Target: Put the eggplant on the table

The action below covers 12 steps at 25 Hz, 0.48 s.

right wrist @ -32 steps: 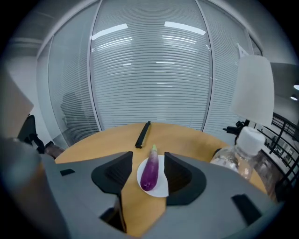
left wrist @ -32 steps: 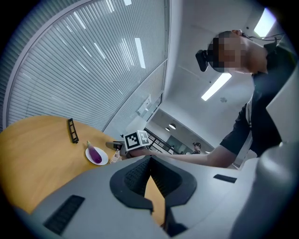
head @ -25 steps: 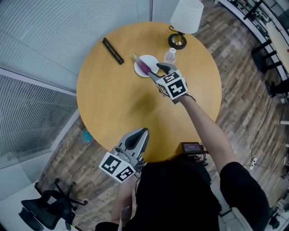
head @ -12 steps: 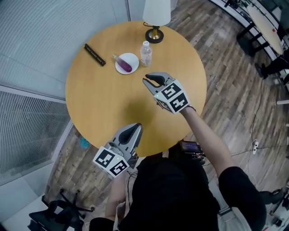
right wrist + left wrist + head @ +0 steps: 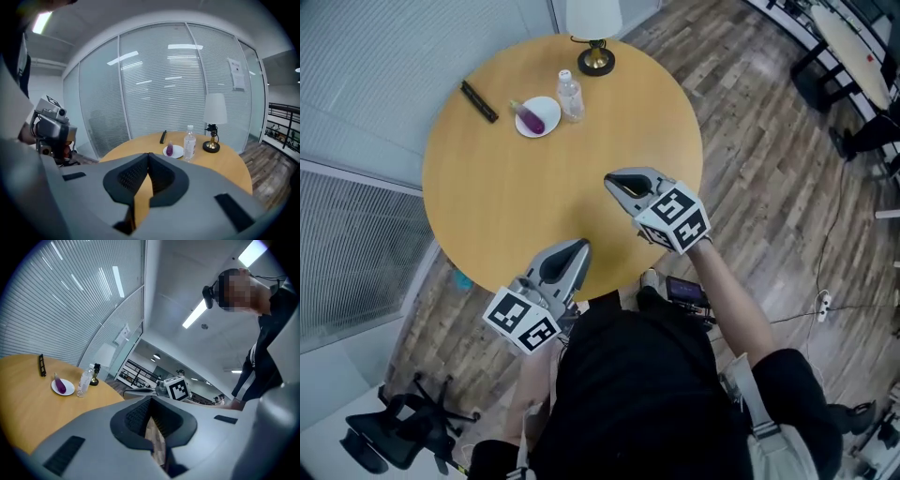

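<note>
Far back on the table [image 5: 525, 211], eggplant [image 5: 530, 117] lying on a white plate [image 5: 549, 107]. Left gripper [image 5: 579, 246]: fingers together, empty. Right gripper [image 5: 611, 180]: fingers together too, empty.

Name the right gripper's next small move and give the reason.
Probably open the right gripper and carry it across the table toward the eggplant. The eggplant lies on the white plate at the far side, and the gripper is shut on nothing, well short of it.
</note>
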Tool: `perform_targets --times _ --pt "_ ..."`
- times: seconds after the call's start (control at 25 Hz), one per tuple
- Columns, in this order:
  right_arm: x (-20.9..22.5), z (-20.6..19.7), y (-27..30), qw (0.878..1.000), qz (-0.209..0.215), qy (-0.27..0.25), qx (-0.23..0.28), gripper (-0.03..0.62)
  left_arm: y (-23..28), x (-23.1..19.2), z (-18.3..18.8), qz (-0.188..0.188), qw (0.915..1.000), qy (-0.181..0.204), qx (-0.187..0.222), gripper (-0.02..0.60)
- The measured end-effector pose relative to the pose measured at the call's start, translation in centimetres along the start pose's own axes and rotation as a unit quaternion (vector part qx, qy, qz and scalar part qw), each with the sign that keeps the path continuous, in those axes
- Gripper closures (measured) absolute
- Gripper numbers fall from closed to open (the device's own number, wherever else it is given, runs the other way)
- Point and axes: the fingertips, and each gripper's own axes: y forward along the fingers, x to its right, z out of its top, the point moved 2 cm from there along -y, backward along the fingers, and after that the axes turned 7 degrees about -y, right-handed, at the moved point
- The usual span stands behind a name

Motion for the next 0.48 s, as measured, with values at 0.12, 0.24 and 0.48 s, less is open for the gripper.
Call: perform_targets --times 0.12,0.24,0.48 --pt "0.0 -1.5 -4.9 1.000 0.000 0.014 0.015 0.577 1.8 3.1 -1.3 0.001 1.0000 0.008 -0.003 0.569" --pt "0.1 -2.5 -9.9 0.998 0.002 0.035 0.045 0.577 3.4 5.9 -2.7 0.000 1.0000 0.009 -0.001 0.569" --pt "0.7 -4.8 -20.2 0.992 -0.002 0.072 0.105 0.577 6.3 10.5 -7.0 0.012 0.9999 0.004 -0.005 0.570"
